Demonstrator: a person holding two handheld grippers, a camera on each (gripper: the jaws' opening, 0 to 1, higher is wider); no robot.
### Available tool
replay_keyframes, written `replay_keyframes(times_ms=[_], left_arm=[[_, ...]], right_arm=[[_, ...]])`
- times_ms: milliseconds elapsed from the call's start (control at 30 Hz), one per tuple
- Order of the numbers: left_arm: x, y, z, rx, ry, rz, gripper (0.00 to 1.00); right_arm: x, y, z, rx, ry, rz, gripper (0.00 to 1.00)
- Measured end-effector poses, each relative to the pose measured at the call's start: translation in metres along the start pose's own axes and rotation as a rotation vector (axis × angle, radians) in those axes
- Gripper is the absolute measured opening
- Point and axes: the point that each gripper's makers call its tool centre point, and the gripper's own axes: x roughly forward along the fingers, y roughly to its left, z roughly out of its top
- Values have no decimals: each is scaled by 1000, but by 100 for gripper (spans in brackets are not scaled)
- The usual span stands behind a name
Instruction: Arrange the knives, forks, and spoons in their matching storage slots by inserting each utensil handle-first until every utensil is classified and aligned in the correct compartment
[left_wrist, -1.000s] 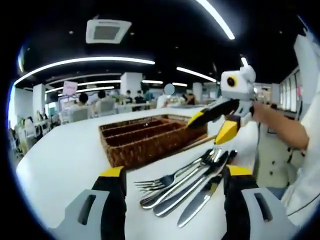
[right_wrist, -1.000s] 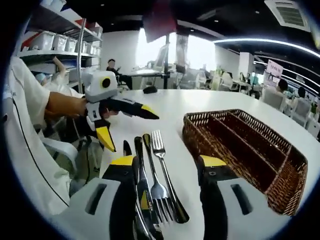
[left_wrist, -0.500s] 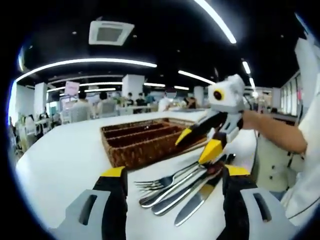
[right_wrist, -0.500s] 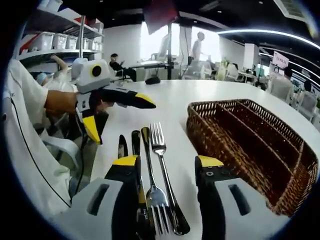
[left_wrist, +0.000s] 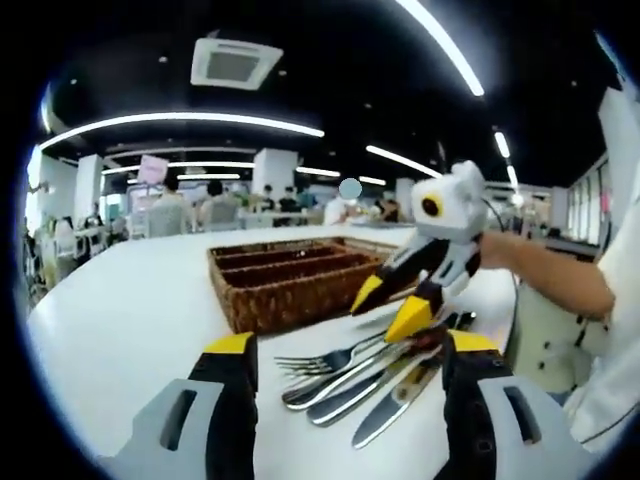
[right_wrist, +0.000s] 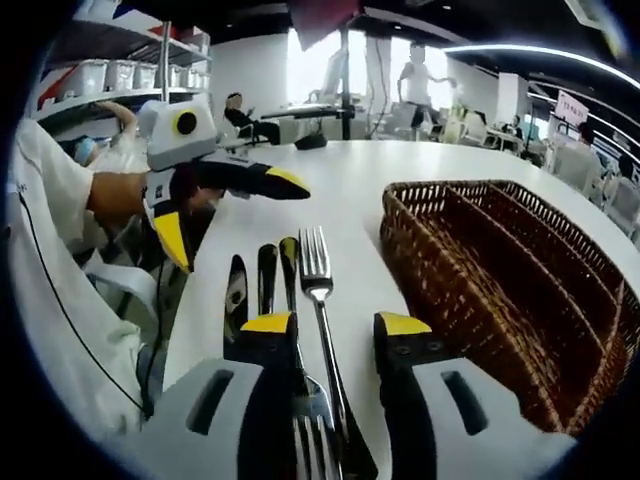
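Note:
A pile of utensils lies on the white table (left_wrist: 130, 320): a fork (left_wrist: 318, 360), a spoon (left_wrist: 305, 393) and two knives (left_wrist: 388, 412). In the right gripper view the fork (right_wrist: 316, 275) runs up between my right gripper's (right_wrist: 333, 325) open jaws, with the knives (right_wrist: 236, 292) just left of it. In the left gripper view the right gripper (left_wrist: 388, 308) hangs low over the handle end of the pile, jaws apart. My left gripper (left_wrist: 345, 352) is open at the tine end, holding nothing; it also shows open as the left gripper (right_wrist: 230, 212). The brown wicker tray (left_wrist: 270, 300) with long slots stands behind the pile.
In the right gripper view the wicker tray (right_wrist: 420, 260) lies right of the utensils, its slots holding nothing. The table edge (right_wrist: 190, 300) runs close to the knives, beside the person's white sleeve (right_wrist: 50, 290). Shelves with boxes (right_wrist: 110, 75) and seated people stand far behind.
My right gripper has come down and closer onto the utensil pile, its jaws now straddling the fork and a little narrower. The left gripper has hardly moved.

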Motion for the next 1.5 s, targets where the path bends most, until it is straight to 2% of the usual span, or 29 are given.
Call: replay_keyframes(times_ms=[400, 533, 800, 967, 1300, 1400, 1467, 1500], left_arm=[[0, 2, 2, 3, -7, 15, 74], [0, 3, 2, -23, -17, 17, 75], [0, 3, 0, -18, -9, 19, 75], [-1, 0, -3, -28, -1, 9, 75], [2, -5, -5, -24, 5, 2, 75], [3, -7, -6, -19, 10, -2, 74], [3, -7, -6, -20, 11, -3, 74], [2, -7, -7, -22, 15, -4, 74]], right_arm=[[7, 2, -4, -26, 23, 32, 21], [11, 0, -7, -42, 45, 40, 16], [12, -6, -4, -37, 33, 53, 15], [12, -10, -5, -58, 83, 78, 12], [16, 2, -2, -57, 41, 108, 13], [16, 6, -2, -56, 33, 101, 11], [15, 6, 0, -82, 18, 90, 4], [13, 8, -2, -84, 26, 89, 4]])
